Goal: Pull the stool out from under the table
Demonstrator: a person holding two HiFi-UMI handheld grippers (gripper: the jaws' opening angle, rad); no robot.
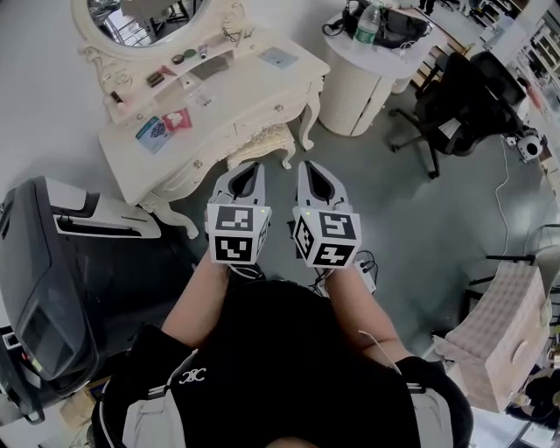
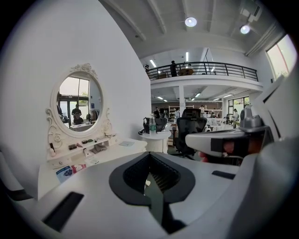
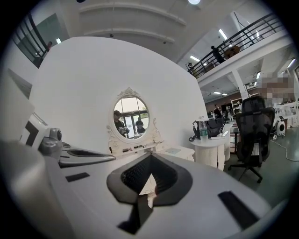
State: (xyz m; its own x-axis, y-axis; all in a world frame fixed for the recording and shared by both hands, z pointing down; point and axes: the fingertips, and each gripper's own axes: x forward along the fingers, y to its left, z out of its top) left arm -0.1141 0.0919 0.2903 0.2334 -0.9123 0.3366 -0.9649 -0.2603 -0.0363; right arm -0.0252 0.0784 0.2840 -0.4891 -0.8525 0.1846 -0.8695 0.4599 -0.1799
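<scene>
As the person holds both tools out in front of the chest, the left gripper (image 1: pixel 248 168) and the right gripper (image 1: pixel 312 168) sit side by side, just apart, each with its jaws clenched together on nothing. Beyond their tips lies a strip of bare grey floor (image 1: pixel 367 192). Next comes the stool (image 1: pixel 262 140), cream and carved, tucked under the front edge of the white carved surface (image 1: pixel 249 83), with only its near rim and a leg showing. A dark bulky machine (image 1: pixel 52 280) crowds the left side, near the surface's left leg. To the right the floor opens wide, up to a round white stand (image 1: pixel 350 96) and a black office chair (image 1: pixel 455 105). An oval mirror (image 1: pixel 144 22) stands at the surface's far edge.
</scene>
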